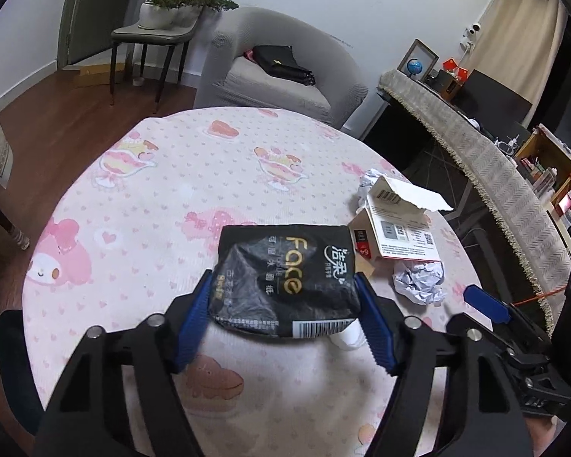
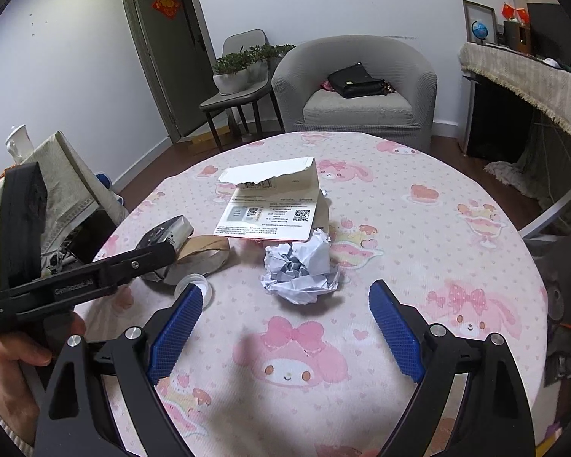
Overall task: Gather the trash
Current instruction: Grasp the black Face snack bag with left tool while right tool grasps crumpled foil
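Note:
My left gripper (image 1: 283,297) is shut on a crumpled black "Face" tissue pack (image 1: 285,278), its blue pads pressing both sides, just above the pink tablecloth. The pack (image 2: 167,234) also shows in the right wrist view, partly hidden behind the left gripper's finger. A crumpled white paper ball (image 1: 420,280) (image 2: 299,270) lies to the right of it, just ahead of my open, empty right gripper (image 2: 285,301). A torn white box (image 1: 397,224) (image 2: 274,205) lies beyond the ball. A second paper ball (image 1: 369,182) sits behind the box.
A brown paper wad (image 2: 205,255) and a white cap (image 2: 196,285) lie by the pack. The round table (image 1: 152,175) carries a pink cartoon cloth. A grey armchair (image 2: 361,87) with a black bag stands behind it, and a covered sideboard (image 1: 495,175) stands to the right.

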`<action>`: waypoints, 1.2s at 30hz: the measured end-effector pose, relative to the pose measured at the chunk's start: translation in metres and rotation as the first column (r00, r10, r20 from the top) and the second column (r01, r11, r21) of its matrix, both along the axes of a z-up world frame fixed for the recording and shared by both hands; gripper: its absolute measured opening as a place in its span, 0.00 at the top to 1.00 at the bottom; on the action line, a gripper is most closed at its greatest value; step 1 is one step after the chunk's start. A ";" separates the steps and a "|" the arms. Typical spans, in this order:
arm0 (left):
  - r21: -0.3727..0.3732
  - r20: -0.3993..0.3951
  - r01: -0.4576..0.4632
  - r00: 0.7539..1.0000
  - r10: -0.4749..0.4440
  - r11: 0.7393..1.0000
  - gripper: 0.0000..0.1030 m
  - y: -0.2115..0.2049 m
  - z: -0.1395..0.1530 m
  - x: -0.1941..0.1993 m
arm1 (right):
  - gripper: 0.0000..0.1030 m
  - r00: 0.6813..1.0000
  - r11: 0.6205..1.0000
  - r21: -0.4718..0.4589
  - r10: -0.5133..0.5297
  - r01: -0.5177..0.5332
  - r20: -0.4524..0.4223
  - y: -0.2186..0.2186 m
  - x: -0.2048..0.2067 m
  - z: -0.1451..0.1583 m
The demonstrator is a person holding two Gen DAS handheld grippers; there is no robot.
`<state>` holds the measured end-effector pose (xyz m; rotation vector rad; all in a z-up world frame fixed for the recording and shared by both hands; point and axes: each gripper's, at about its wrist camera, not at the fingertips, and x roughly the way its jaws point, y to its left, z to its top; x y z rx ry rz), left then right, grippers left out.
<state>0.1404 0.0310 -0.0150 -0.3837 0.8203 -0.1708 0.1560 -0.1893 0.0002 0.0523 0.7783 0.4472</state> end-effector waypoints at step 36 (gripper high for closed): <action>0.069 0.108 -0.052 0.993 0.045 0.996 0.30 0.073 0.030 -0.049 | 0.56 0.998 0.992 -0.125 -0.037 0.032 -0.045 0.057 -0.001 0.002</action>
